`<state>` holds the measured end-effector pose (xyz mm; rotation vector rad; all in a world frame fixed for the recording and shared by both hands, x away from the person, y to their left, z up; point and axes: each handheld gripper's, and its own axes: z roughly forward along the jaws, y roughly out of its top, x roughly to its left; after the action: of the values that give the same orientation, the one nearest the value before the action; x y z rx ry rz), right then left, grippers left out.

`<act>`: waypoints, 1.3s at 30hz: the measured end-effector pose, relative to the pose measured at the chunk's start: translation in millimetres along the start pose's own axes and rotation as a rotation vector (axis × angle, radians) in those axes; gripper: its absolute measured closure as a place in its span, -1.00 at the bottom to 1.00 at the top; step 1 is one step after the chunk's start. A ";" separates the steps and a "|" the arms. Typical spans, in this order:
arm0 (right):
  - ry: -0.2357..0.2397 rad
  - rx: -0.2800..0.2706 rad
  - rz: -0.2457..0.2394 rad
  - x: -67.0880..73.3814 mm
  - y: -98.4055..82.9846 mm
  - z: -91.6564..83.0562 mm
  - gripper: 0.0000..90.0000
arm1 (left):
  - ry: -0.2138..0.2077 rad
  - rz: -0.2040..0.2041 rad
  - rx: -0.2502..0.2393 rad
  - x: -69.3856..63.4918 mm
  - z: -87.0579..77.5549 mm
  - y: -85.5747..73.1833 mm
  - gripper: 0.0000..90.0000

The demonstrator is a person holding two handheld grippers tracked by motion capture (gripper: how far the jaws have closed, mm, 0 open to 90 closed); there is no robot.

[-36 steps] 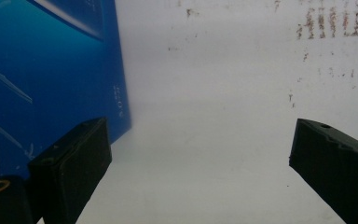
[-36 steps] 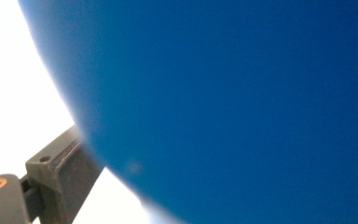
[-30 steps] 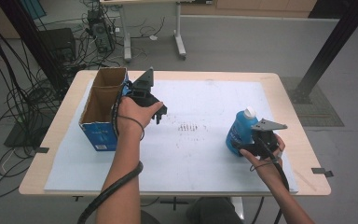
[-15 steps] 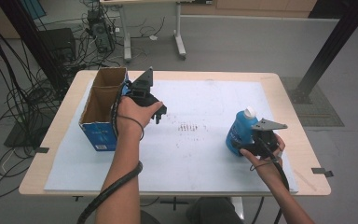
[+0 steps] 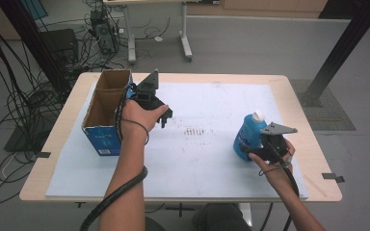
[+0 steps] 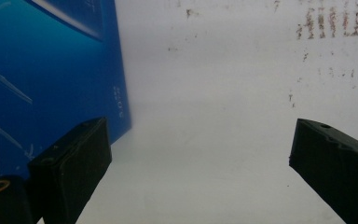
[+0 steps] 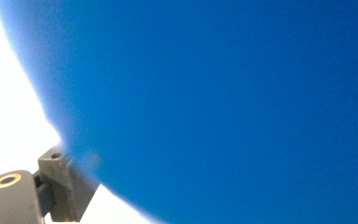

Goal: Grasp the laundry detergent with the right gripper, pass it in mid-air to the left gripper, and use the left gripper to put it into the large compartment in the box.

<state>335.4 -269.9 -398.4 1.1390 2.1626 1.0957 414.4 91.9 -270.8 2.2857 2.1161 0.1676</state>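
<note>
Blue bottle [image 5: 247,136] with a white cap [image 5: 258,115] stands upright on the white mat [image 5: 212,154], well right of the cardboard box [image 5: 105,110] and near the mat's right edge. Right gripper [image 5: 257,150] sits right against the bottle's lower side, on the side away from the box, with the person's right hand [image 5: 273,166] behind it. In the right gripper view the bottle [image 7: 223,107] is a blurred blue mass pressed up close between the jaws; one jaw shows at the bottom left, touching or nearly touching the bottle wall. Jaws have just been closing in on the bottle, still fairly wide; can't tell if the pads actually press on it yet.

Left gripper [image 5: 165,115] hovers just right of the box, pointing down at the mat, left hand [image 5: 137,118] wrapped around it. In the left gripper view its jaws stand wide apart with nothing between them, bare mat [image 6: 205,116] below, and the box's blue side [image 6: 51,70] just beside the left jaw.

Box is open at the top, blue outside, at the mat's left edge. Small dark marks [image 5: 196,131] on the mat between box and bottle.
</note>
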 end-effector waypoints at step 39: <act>0.005 -0.031 -0.011 3.3 0.2 0.3 -0.16 | 0.003 0.008 0.003 -0.9 2.3 -0.7 -0.87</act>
<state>333.9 -267.0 -398.5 1.1106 2.1459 1.1237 413.9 91.2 -273.2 2.2972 2.1102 0.1679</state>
